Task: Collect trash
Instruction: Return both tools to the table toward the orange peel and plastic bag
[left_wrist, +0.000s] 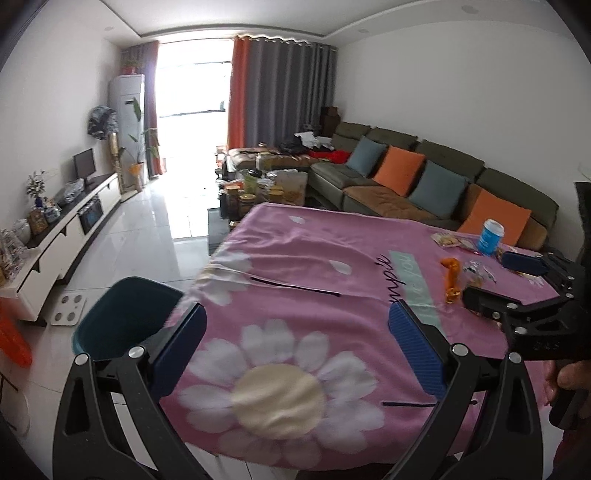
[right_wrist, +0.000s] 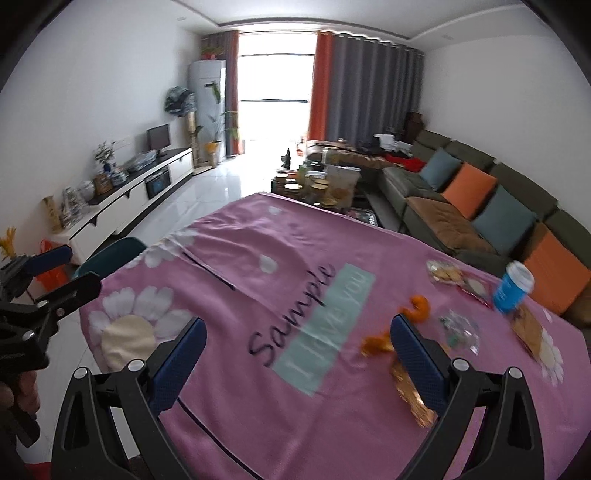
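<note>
Orange peel (right_wrist: 416, 309) lay on the pink cloth (right_wrist: 258, 280), just past my right gripper (right_wrist: 295, 363). A gold wrapper (right_wrist: 410, 397) sat close against that gripper's right finger, partly hidden behind it. Beyond the peel, to the right, I saw a clear crinkly wrapper (right_wrist: 460, 330), a bag of snacks (right_wrist: 445, 274) and a blue cup (right_wrist: 513, 290) with a white lid. All of it was blurry, so I could not tell more.

My right gripper was spread wide with nothing in it. My left gripper (left_wrist: 297, 349) was spread wide too, and bare. It hung over a big white daisy (left_wrist: 277, 391) printed on the cloth. A dark teal bin (left_wrist: 125, 317) stood on the floor just left of its left finger, beside the table edge. Far to its right were the same peel (left_wrist: 451, 278) and cup (left_wrist: 490, 236). A green sofa (left_wrist: 406, 184) with orange and blue cushions ran behind the table.
</note>
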